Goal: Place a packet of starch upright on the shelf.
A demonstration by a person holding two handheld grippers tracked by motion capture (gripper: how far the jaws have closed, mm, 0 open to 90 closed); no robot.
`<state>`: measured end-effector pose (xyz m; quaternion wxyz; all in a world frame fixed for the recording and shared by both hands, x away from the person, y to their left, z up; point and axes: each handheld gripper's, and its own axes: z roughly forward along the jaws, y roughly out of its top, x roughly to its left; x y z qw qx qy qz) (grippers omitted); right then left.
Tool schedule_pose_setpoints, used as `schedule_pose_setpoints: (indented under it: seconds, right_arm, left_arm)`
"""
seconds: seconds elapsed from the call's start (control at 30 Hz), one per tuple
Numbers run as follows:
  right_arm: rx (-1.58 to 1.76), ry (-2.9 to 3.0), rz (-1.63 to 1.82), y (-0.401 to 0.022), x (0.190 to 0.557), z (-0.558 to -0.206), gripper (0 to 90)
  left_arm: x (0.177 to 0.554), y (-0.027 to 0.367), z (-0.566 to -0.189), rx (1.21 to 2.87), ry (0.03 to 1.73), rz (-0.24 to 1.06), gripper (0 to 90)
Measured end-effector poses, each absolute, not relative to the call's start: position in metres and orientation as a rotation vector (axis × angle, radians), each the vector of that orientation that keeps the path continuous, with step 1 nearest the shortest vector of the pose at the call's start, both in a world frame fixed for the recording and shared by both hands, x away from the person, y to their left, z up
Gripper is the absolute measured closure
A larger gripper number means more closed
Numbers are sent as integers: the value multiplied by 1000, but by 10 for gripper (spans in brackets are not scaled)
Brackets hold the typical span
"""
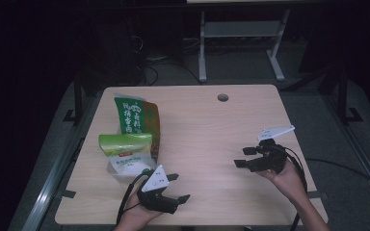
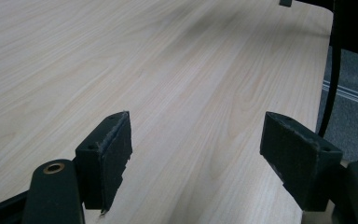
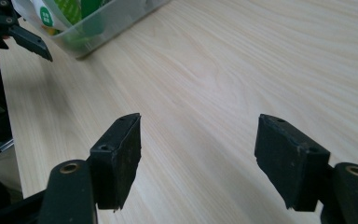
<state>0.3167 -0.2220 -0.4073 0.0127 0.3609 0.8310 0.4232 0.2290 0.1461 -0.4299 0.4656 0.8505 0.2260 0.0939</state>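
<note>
Left black two-jaw gripper [image 1: 177,186] sits at the near edge of the pale wood-grain table [image 1: 207,130], jaws spread wide, nothing between them, bare tabletop ahead in its own view [image 2: 196,154]. Right black two-jaw gripper [image 1: 243,157], held by a hand [image 1: 289,177] toward the table's right side, jaws also released and empty [image 3: 198,156]. Just beyond the left gripper, clear plastic pouch with light-green top [image 1: 126,154], near the table's left edge. Behind it, touching, dark-green printed snack bag [image 1: 136,118]. Small round cable hole [image 1: 223,97] near the table's far edge.
</note>
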Motion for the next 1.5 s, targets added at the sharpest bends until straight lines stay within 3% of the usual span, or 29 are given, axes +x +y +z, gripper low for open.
schedule_pose_setpoints:
  seconds: [1.5]
  right_arm:
    - [1283, 2459, 1372, -283, 245, -452, 275]
  left_arm:
    - [226, 144, -436, 2103, 539, 232, 225]
